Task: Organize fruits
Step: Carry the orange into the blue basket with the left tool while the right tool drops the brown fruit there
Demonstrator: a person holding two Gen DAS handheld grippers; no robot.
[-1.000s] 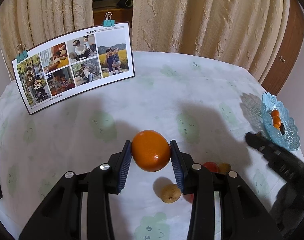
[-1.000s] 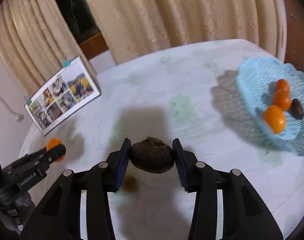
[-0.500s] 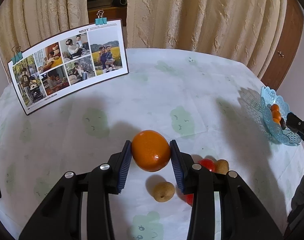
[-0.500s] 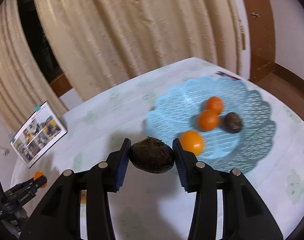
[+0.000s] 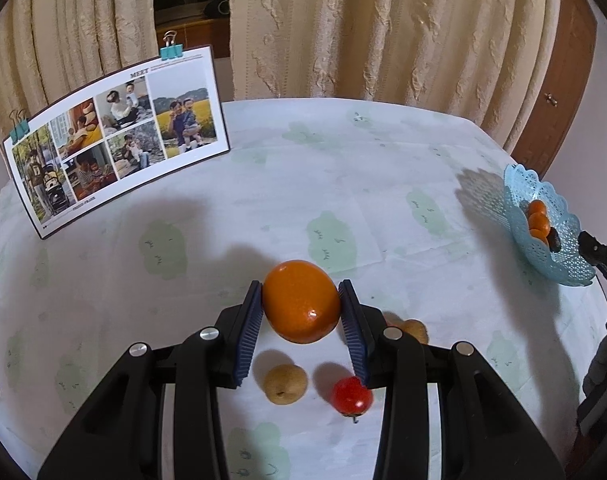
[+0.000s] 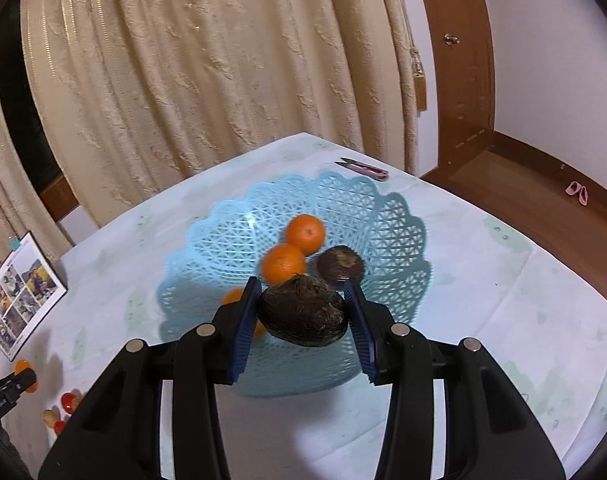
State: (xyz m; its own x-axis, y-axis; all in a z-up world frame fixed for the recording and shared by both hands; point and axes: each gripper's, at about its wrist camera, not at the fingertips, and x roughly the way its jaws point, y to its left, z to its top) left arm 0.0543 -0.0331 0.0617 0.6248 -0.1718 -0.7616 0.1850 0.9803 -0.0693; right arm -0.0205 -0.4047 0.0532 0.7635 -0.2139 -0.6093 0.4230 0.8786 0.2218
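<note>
My left gripper (image 5: 300,312) is shut on an orange (image 5: 300,301) and holds it above the table. Below it lie a small brown fruit (image 5: 284,383), a red cherry tomato (image 5: 351,395) and another brown fruit (image 5: 413,330). My right gripper (image 6: 303,311) is shut on a dark brown fruit (image 6: 303,310) and holds it over the near side of the light blue lattice basket (image 6: 383,232). The basket holds oranges (image 6: 304,233) and a dark round fruit (image 6: 339,263). The basket also shows in the left wrist view (image 5: 559,256) at the far right.
A photo board (image 5: 115,136) stands at the back left of the round table (image 5: 343,184). Small pink snips (image 6: 363,168) lie behind the basket. Curtains hang behind the table. The left gripper and loose fruits (image 6: 63,404) show at the right wrist view's lower left.
My right gripper has carried the dark fruit rightward across the table to above the basket. My left gripper still holds the orange and has shifted a little.
</note>
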